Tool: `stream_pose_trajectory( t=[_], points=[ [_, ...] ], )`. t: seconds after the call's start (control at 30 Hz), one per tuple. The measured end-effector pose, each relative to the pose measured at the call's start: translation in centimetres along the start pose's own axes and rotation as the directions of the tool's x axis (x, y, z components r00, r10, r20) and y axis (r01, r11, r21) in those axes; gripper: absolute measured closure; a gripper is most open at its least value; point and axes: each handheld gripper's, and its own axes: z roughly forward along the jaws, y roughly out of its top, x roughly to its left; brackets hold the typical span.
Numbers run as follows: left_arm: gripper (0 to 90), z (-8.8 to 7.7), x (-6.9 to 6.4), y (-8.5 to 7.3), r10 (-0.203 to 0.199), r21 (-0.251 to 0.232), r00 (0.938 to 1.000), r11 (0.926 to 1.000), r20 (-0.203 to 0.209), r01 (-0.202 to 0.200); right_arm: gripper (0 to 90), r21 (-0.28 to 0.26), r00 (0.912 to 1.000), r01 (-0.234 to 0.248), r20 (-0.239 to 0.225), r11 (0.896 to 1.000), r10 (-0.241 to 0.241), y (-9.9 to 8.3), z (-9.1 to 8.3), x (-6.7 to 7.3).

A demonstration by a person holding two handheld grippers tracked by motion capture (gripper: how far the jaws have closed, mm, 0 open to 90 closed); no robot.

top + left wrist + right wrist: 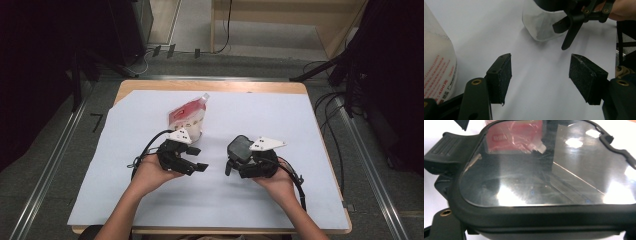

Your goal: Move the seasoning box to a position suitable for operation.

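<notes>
Jaws spread wide, the left gripper hovers low over the white sheet, its two black pads parted with nothing between them. Its own view looks straight across the bare sheet toward the clear container, which suggests a hand standing ready to steady or take that container rather than one already at work.

The right gripper sits just right of the left gripper, and the container's dark-rimmed lid presses up against its camera. The lid's glossy panel hides the jaws there, so whether they clamp the lid or merely lie against it cannot be told from these frames (the high view shows the dark lid at the gripper's front, but not the fingertips). Seen from the left gripper, black latch arms hang off the lid's edge above the transparent body, which rests on the sheet; the hold looks meant to keep the lid level and the container pinned in place.

Behind the left gripper, close to its grey plate, a red-and-white spouted pouch stands upright on the sheet, its nozzle tilted away from the person. Its printed white flank fills the near edge of the left gripper's view. Placed within easy reach of the free hand, it reads as the likely refill for the container.
</notes>
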Motion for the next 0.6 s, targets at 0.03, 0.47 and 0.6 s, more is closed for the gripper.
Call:
stream_pose_trajectory(
  t=[0.03,0.47,0.6],
  points=[
    [36.2,0.0,0.0,0.0,0.0,0.001,1.0,1.0,0.001,0.0,15.4,-0.003,1.0,0.005,-0.004,1.0,-0.005,0.0,0.3,0.1],
    [36.7,0.1,-0.2,-0.4,-0.007,0.008,1.0,0.9999,-0.003,0.007,15.4,0.015,0.9964,0.073,-0.044,0.997,-0.072,0.0,3.2,2.4],
    [36.7,0.1,-0.2,-0.5,-0.005,0.0,1.0,1.0,-0.005,0.005,14.6,0.024,0.9966,0.066,-0.051,0.998,-0.065,-0.2,3.2,2.4]
  ],
)
